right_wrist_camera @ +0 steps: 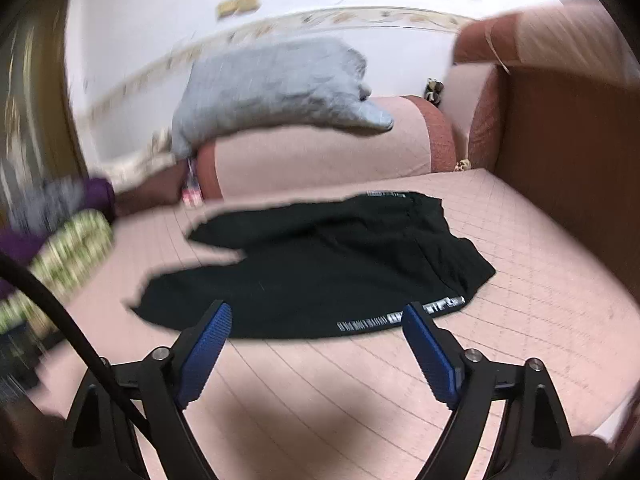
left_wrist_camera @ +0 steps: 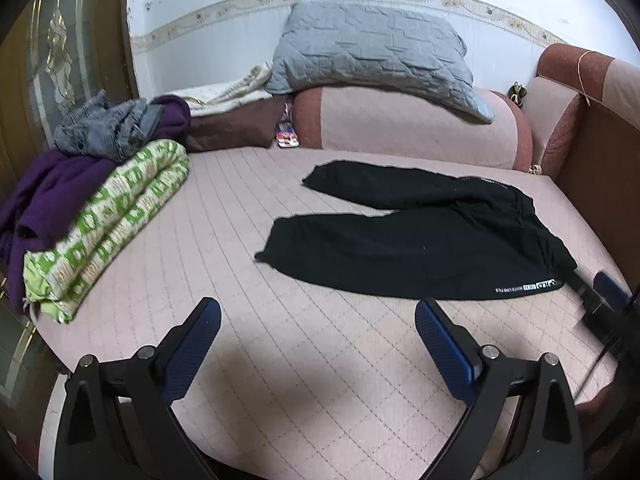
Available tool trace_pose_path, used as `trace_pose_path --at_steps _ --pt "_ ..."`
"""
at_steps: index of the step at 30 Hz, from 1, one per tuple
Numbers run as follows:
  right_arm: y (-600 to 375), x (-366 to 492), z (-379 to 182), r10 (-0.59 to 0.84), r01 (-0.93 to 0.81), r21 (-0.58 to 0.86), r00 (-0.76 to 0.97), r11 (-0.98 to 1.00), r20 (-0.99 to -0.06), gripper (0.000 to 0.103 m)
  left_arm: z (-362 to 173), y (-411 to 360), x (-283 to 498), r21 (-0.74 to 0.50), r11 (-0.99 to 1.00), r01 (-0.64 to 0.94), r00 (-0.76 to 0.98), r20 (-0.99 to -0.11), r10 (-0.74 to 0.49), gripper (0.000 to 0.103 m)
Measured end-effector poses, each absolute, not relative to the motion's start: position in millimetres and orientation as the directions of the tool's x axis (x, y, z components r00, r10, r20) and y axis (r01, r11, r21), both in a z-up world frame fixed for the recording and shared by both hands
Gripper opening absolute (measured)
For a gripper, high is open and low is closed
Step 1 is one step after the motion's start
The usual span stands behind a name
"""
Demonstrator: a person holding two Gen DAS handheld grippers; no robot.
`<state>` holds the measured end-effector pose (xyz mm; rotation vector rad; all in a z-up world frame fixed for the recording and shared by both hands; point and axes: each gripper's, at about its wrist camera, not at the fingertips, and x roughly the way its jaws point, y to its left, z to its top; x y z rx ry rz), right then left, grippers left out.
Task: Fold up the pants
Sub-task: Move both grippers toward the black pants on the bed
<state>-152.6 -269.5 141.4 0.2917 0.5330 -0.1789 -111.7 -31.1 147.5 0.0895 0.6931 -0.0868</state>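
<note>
The black pants [right_wrist_camera: 320,272] lie lengthwise across the bed [left_wrist_camera: 320,360], nearer the right gripper [right_wrist_camera: 316,320] than the left gripper [left_wrist_camera: 318,314], both spread apart and empty.

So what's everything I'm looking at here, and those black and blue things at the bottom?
pants: one, black with white lettering along one edge, spread flat on the bed, legs apart
bed cover: one, pink quilted, under everything
pillow: one, grey quilted, on the pink bolster
bolster: one, pink with red-brown ends, at the head of the bed
folded quilt: one, green and white, left side of the bed
purple garment: one, beside and behind the quilt
denim garment: one, grey-blue, on top of the pile
left tool: black with blue pads, open, above bare cover
right tool: same, open, at the pants' near edge
</note>
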Motion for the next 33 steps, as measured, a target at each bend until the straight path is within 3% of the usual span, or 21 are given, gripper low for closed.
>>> trace_pose_path --at_steps 5,12,24,33 --pt "-296.3 -153.1 176.8 0.018 0.205 0.447 0.895 0.871 -0.445 0.09 158.1 -32.7 -114.5 0.092 0.991 0.1 0.796 -0.604 -0.024 0.098" --pt "-309.9 -149.8 173.4 0.061 0.194 0.506 0.893 0.841 -0.446 0.091 156.5 -28.9 -106.5 0.071 0.992 0.103 0.774 -0.633 -0.035 0.098" --pt "-311.0 -117.5 134.4 0.044 0.241 0.36 0.776 0.901 -0.629 0.092 129.3 -28.8 -81.6 0.064 0.991 0.118 0.699 -0.714 -0.037 0.098" --pt "-312.8 -90.8 127.7 -0.013 0.243 0.237 0.724 0.94 -0.689 0.093 117.9 -24.7 -60.6 0.072 0.99 0.121 0.689 -0.724 -0.032 0.098"
